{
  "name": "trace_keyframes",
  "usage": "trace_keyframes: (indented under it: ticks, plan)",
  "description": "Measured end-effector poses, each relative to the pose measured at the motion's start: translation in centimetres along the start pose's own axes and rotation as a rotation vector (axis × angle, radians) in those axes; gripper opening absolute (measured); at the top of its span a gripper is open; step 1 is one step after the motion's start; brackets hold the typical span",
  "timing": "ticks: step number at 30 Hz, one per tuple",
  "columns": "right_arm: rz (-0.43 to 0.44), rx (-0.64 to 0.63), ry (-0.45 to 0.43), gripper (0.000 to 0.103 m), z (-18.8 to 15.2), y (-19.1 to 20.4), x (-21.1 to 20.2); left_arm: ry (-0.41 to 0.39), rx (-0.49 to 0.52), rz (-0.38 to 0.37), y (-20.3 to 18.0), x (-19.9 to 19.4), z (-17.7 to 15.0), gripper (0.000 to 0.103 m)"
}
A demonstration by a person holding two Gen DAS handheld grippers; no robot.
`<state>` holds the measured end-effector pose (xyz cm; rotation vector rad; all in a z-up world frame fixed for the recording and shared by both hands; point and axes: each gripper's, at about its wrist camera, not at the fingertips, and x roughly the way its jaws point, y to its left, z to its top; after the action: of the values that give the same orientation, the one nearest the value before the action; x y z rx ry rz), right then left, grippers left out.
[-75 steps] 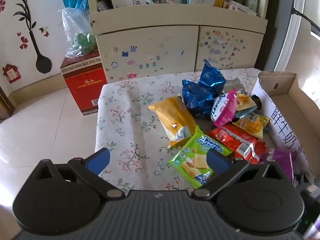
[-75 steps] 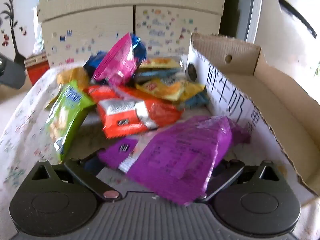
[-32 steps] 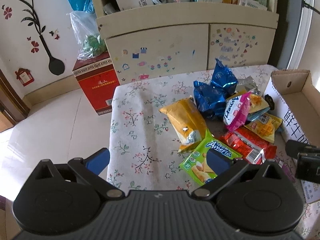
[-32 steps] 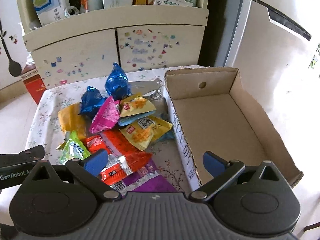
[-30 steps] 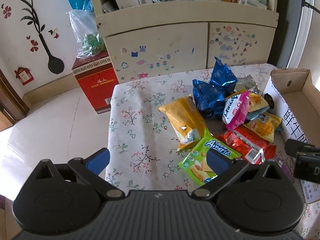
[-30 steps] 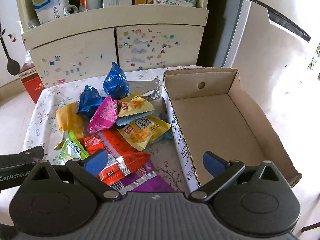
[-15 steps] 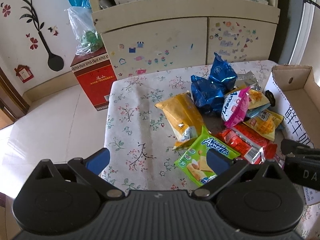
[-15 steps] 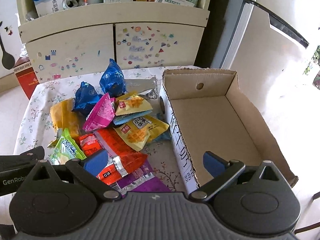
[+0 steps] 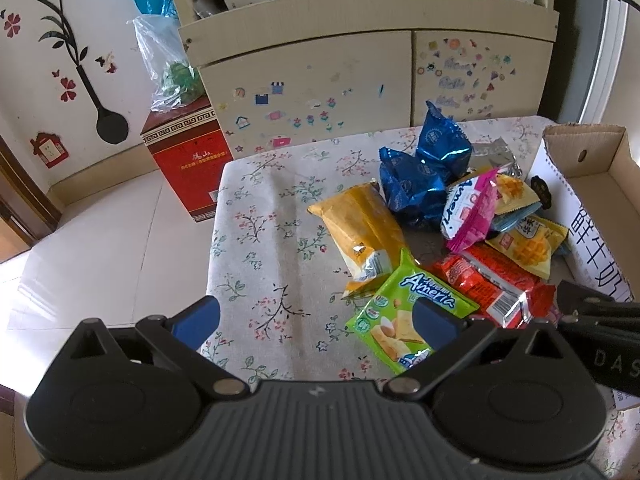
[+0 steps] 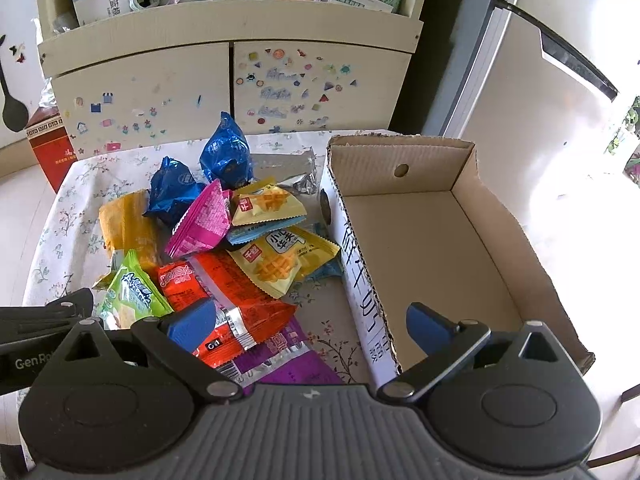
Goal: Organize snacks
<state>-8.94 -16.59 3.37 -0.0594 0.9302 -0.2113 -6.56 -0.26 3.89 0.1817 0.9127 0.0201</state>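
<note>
Both hand-held grippers idle above the pile: left hand-held gripper (image 9: 314, 314) jaws apart, empty; right hand-held gripper (image 10: 310, 320) jaws apart, empty. Snack packets sit heaped on the floral-cloth tabletop (image 9: 264, 236); the open brown cardboard box (image 10: 432, 240) beside them holds nothing.

Risks:
- the glossy purple foil packet (image 10: 288, 354) lies under the red foil packet (image 10: 228, 300), so a pinch could drag both or slip
- the right jaw looks close to the box wall, probably a snag

Versus 2.5 s ago: the right one has let go of the purple packet and backed up high.
</note>
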Motion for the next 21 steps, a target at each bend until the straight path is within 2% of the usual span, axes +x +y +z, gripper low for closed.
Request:
trace_keyframes:
  ticks: [21]
  plan:
    - [-0.007,-0.012,0.001,0.103,-0.26,0.37,0.17,0.002,0.008,0.024,-0.06,0.21,-0.27,0.101]
